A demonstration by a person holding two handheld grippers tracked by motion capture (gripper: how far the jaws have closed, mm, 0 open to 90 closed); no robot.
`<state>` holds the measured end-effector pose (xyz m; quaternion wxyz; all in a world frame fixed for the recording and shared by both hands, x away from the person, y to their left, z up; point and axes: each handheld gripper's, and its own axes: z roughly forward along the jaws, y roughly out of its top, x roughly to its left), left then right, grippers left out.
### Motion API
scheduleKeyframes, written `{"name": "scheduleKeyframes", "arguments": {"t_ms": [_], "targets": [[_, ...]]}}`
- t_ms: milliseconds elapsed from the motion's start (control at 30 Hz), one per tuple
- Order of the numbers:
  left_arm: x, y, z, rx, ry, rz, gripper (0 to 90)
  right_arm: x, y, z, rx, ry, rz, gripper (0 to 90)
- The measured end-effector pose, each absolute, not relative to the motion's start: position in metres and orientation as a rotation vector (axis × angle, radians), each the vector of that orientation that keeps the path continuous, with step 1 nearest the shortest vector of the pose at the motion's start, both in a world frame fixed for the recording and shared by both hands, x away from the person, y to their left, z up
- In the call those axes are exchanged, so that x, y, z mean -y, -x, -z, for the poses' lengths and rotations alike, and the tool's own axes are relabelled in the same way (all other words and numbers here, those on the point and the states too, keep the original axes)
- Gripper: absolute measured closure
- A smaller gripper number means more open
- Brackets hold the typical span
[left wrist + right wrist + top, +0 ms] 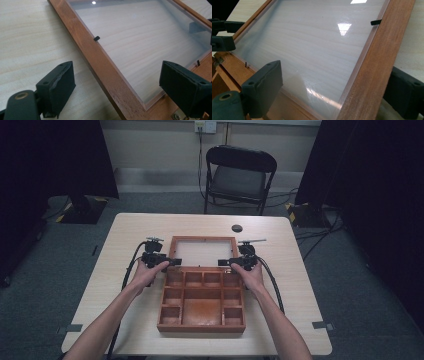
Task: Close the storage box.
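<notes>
A brown wooden box [202,327] with several compartments lies open on the table, its lid [202,239] folded back flat. The lid is a wooden frame [100,60] around a clear pane [140,42]. My left gripper [174,262] is at the lid's left rail. In the left gripper view this gripper [117,85] is open and straddles the rail, with neither pad touching. My right gripper [224,262] is at the lid's right rail [382,50]. The right gripper [334,92] is open too, one jaw over the pane [312,42] and one outside the frame.
A light wooden table [125,240] carries the box and a small dark round spot [237,228] near its far edge. A black folding chair [240,175] stands behind it. Small black clips [96,38] hold the pane. Cables trail from both grippers.
</notes>
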<state>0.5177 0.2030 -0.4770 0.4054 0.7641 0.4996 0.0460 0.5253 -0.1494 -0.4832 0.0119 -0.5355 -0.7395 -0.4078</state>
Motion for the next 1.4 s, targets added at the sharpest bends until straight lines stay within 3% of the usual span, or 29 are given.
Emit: {"name": "scheduleKeyframes", "arguments": {"t_ms": [267,933,1100,1400], "targets": [[-0.207,-0.521,0.483,-1.291,-1.876,-0.025,11.2,0.151,-0.525,0.484,2.309,1.658,1.288,9.6],[-0.2,-0.521,0.482,-1.197,-1.878,-0.018,15.6,0.149,-0.52,0.476,2.396,1.651,1.326,10.0],[-0.196,-0.52,0.477,-1.172,-1.876,-0.017,19.4,0.153,-0.519,0.466,2.446,1.635,1.342,20.7],[-0.194,-0.518,0.469,-1.149,-1.912,-0.074,20.2,0.155,-0.515,0.458,2.459,1.655,1.379,27.6]]}}
